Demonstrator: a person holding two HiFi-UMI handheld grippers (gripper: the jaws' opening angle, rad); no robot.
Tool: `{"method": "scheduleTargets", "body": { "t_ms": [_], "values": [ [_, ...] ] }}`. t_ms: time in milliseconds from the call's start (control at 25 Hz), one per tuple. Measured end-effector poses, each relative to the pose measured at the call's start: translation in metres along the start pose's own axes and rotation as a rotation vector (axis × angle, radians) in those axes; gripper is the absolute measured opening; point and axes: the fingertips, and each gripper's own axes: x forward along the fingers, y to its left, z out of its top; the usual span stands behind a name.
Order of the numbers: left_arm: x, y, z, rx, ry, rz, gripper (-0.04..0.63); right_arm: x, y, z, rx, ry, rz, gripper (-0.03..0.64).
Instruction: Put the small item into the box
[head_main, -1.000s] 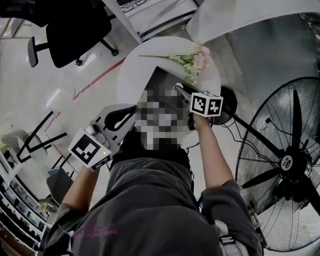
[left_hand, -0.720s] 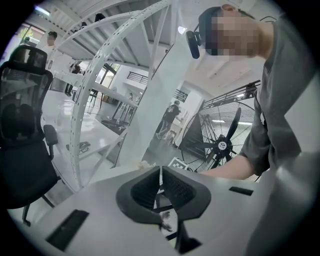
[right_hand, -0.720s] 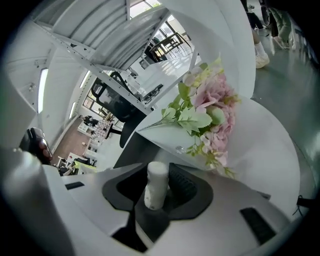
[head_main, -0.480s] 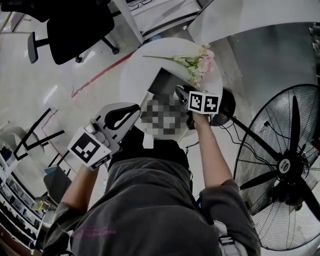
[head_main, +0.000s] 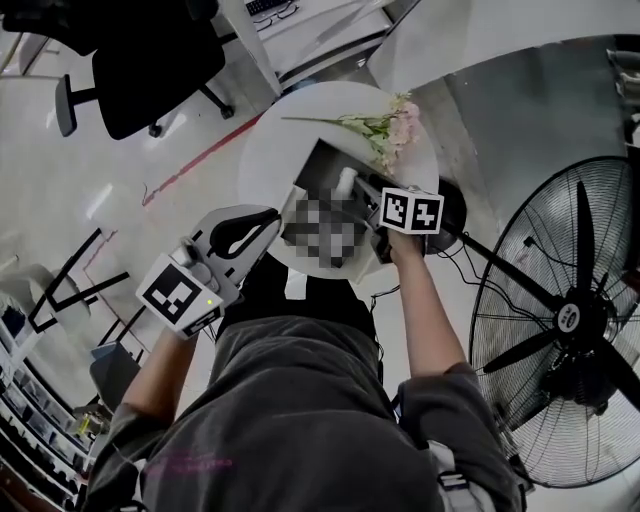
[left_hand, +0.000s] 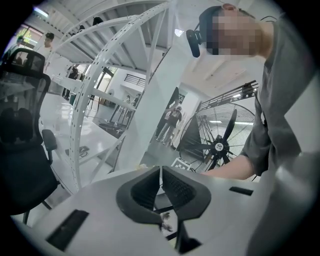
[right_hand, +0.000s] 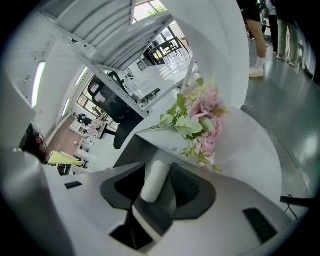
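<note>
**Cylinder's in the box, right claw has let go**

Head view: your right gripper (head_main: 360, 188) reaches into the open grey box (head_main: 318, 165) on the round white table (head_main: 268, 150). The small white cylinder (head_main: 345, 183) is right at its tips. There's a pink flower bunch (head_main: 392, 125) at the box's 1 o'clock, and your left gripper (head_main: 268, 218) hangs by the table edge at 8 o'clock. Left gripper view: the claw is clenched tight with nothing in it. Right gripper view: the jaws have just been opening and now stand released. The cylinder sits between them inside the box, with a dark gap on its 3 o'clock side.
</note>
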Motion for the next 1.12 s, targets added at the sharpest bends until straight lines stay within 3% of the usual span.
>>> {"method": "scheduleTargets", "body": {
  "t_ms": [320,600,1120],
  "values": [
    [-0.005,-0.021,0.024,0.078,-0.03,-0.038,0.031,-0.052,0.023,0.011,-0.023,-0.123,0.036,0.133],
    [-0.014,-0.05,0.049,0.158,-0.099,-0.063,0.031,-0.112,0.06,0.015,-0.124,-0.23,0.1,0.075],
    [-0.034,-0.085,0.07,0.244,-0.13,-0.116,0.031,-0.182,0.109,0.013,-0.214,-0.393,0.103,0.04]
  ]
}}
